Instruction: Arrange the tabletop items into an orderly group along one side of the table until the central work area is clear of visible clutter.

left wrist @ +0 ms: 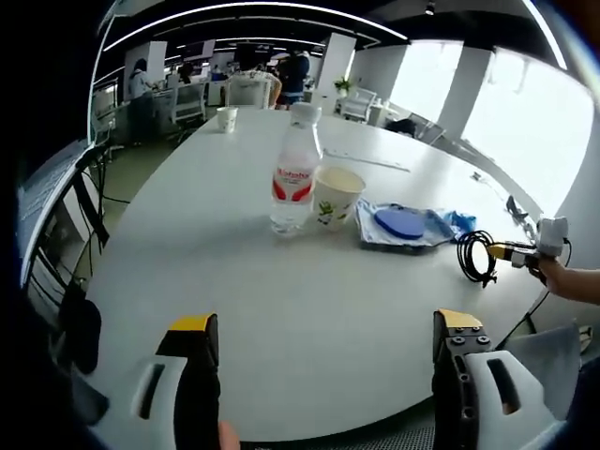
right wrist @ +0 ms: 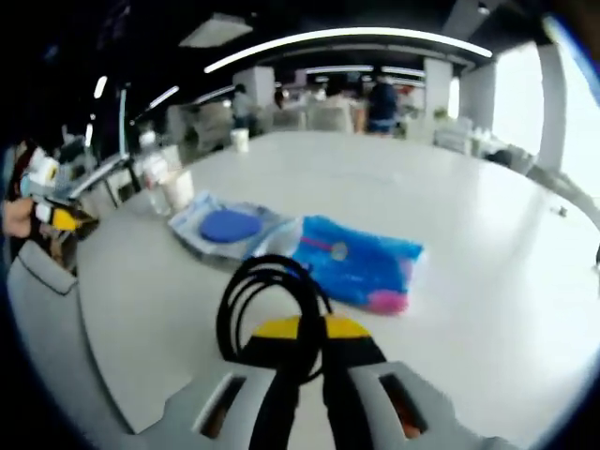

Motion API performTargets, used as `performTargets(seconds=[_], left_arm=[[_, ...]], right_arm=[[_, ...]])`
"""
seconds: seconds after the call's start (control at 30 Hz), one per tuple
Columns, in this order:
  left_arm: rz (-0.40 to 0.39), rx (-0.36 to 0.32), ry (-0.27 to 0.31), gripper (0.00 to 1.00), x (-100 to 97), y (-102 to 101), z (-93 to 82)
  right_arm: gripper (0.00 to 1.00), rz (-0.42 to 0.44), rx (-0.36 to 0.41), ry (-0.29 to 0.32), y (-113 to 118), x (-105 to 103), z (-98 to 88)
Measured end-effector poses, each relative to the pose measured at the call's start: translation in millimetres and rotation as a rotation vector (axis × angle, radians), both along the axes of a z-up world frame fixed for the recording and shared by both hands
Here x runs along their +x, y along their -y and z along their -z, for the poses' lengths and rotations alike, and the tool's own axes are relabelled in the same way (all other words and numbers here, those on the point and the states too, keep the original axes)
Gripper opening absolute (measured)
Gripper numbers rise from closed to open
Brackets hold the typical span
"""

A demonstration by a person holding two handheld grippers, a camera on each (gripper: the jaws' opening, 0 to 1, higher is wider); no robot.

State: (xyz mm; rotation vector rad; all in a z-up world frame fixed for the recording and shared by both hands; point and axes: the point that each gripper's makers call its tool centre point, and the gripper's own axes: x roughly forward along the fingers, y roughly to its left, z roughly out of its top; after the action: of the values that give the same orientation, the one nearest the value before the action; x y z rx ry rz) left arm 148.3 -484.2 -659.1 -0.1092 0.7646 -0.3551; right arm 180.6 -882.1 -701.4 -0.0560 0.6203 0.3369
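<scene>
Coiled black cable [right wrist: 270, 298]: light, floppy; pinched at loop by right gripper [right wrist: 312, 361]. Left gripper [left wrist: 323, 366] spread, empty, above white worktop [left wrist: 281, 309].

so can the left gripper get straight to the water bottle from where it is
Probably yes. The left gripper is open and bare table lies between it and the water bottle. The paper cup stands close on one side, so the jaws could nudge it.

Left gripper view: looks across the round white table [left wrist: 281, 309] from its near edge, low, toward the office.
Right gripper view: close over the tabletop, just behind a coiled black cable [right wrist: 267, 300].
Shared: clear plastic water bottle [left wrist: 294, 169], flat blue round pad [left wrist: 400, 222], cable.
</scene>
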Motion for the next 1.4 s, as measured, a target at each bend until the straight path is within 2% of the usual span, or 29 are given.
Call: performTargets(seconds=[0.57,1.0,1.27,1.4], left_arm=[[-0.008,0.004,-0.009,0.95,-4.3,-3.4,0.9],[-0.008,-0.002,-0.005,0.95,-0.2,-3.2,-0.2],[-0.010,0.002,-0.013,0.96,-2.5,-3.1,0.6],[-0.004,0.006,-0.016,0.95,-2.0,-4.2,1.1]], right_arm=[[0.03,-0.079,-0.089,-0.060,1.4,8.5,18.7],[0.04,-0.065,-0.085,-0.079,6.4,8.7,26.9],[0.05,-0.068,-0.080,-0.062,7.0,7.5,26.0],[0.12,-0.072,-0.078,-0.059,6.4,5.2,25.6]])
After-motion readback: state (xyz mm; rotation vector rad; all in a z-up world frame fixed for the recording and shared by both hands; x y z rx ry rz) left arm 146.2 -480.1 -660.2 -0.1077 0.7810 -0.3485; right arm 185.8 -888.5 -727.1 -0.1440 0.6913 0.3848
